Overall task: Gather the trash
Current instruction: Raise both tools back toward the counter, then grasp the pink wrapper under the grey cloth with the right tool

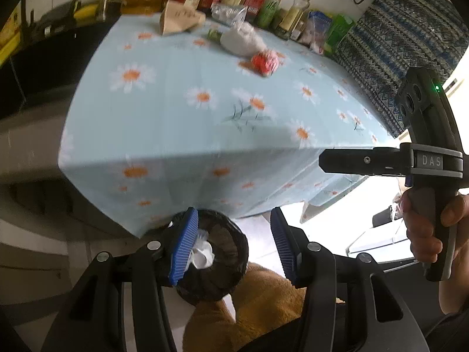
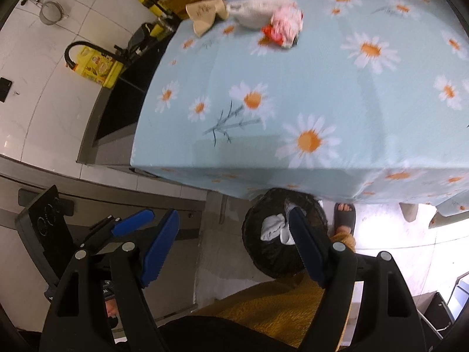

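Daisy-print table [image 1: 164,123] bears red wrapper [image 1: 265,62], white bag [image 1: 241,41].

Counter [image 2: 293,88]: covered in pale blue daisy-print cloth, matt, softly creased.
Round black bin [image 2: 281,264] under the counter's front edge: glossy crinkled plastic liner, holding crumpled white paper [image 2: 272,228].
Left gripper [image 1: 231,243]: matt black plastic arms, ribbed blue rubbery pads, shiny metal pivots.
Wall left of the counter: glossy white tile [image 2: 44,73].
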